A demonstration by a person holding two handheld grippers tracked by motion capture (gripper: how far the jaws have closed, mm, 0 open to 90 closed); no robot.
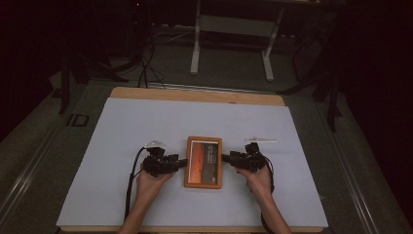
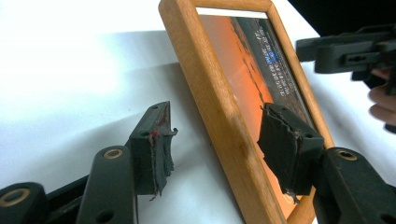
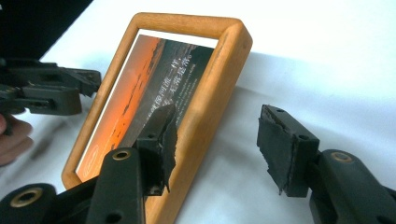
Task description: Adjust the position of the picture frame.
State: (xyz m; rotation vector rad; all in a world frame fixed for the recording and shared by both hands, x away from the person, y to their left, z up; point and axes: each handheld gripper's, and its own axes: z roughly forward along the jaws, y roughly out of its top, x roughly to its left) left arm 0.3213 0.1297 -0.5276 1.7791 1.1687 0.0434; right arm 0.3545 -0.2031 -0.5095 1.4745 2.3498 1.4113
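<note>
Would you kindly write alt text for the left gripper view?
A wooden picture frame lies on a white table, its long edge between the open left gripper jaws. The right gripper reaches in from the far side.

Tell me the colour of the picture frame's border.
Warm orange-brown wood, picture frame, clearest in the right gripper view.

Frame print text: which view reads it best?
Right gripper view: the frame is close, its pale lettering large on the dark part of the print. Left gripper view shows the frame steeply slanted, lettering small. High view gives the whole frame on the table, text too small.
</note>
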